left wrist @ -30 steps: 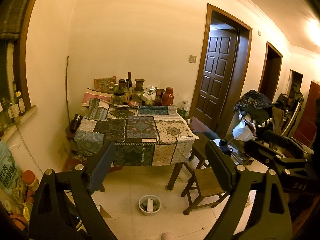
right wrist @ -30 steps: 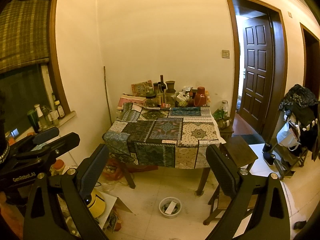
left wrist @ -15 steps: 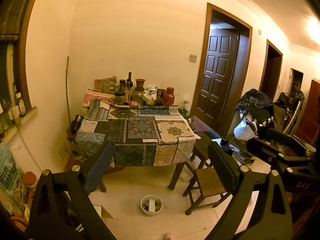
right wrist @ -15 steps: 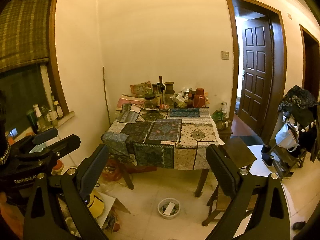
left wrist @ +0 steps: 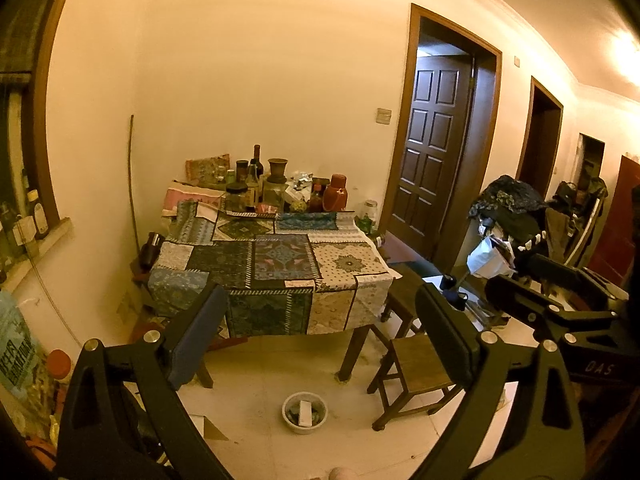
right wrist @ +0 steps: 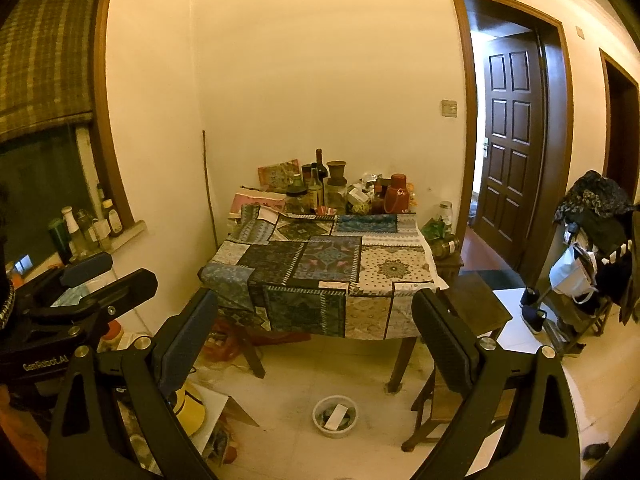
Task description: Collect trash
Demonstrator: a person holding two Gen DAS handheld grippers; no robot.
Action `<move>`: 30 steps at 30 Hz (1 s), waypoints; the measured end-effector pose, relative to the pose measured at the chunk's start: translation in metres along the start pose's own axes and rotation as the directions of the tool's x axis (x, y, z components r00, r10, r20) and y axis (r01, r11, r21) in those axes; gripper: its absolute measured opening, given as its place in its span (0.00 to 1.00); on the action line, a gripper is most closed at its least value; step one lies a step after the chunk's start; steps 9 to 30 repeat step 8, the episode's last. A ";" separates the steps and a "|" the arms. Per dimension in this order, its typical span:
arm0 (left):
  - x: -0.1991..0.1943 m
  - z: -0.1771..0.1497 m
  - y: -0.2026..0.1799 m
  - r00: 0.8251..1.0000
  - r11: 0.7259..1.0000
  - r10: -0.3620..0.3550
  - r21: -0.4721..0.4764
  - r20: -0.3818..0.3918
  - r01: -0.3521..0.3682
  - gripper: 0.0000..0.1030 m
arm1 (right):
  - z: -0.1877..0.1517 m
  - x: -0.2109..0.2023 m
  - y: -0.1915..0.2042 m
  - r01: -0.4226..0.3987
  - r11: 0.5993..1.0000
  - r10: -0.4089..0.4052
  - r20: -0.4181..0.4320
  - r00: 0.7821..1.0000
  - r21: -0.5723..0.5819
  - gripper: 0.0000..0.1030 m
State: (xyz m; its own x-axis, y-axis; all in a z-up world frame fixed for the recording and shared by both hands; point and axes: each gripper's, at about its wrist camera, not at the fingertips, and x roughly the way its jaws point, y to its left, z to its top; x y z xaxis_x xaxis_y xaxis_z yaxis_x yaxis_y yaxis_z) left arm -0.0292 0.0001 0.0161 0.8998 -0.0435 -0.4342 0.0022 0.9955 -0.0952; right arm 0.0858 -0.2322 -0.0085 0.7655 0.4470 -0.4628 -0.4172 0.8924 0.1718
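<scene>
The black two-finger left gripper [left wrist: 320, 316] hangs wide and empty, well short of any trash. The small white plastic bowl of scraps [left wrist: 305, 413] sits on the floor under the patchwork-clothed wooden table [left wrist: 272, 264]. The black right gripper [right wrist: 316, 320], likewise wide and empty, is probably poised to approach.

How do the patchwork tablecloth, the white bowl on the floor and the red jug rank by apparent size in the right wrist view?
Largest to smallest as they look:
1. patchwork tablecloth
2. white bowl
3. red jug
The bowl lies nearer the camera, so the last two are unsure.
</scene>
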 end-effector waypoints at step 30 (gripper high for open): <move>0.019 0.005 0.009 1.000 1.000 0.003 -0.031 -0.025 -0.003 0.93 | 0.004 0.020 -0.003 -0.002 1.000 0.002 -0.032 0.999 -0.001 0.94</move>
